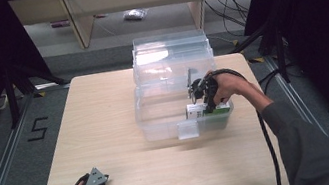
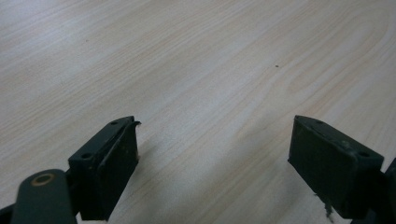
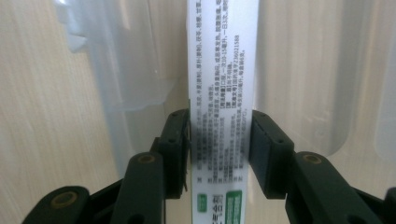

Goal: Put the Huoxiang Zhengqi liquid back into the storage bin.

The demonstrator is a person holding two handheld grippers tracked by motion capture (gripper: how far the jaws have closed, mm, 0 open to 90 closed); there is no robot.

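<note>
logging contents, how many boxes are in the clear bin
1: a white-and-green box at the clear bin's near right corner, clamped by the right gripper. The hand may hide others.

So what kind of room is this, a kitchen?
Probably not a kitchen; it looks like a lab or workshop. A bare wooden table stands on a grey floor with a taped number 5, and loose cables lie behind.

We see a white-and-green printed carton (image 3: 221,93) lying inside the clear plastic bin (image 1: 157,119), near its front right corner, our right gripper's (image 3: 219,149) jaws clamping its sides.
</note>
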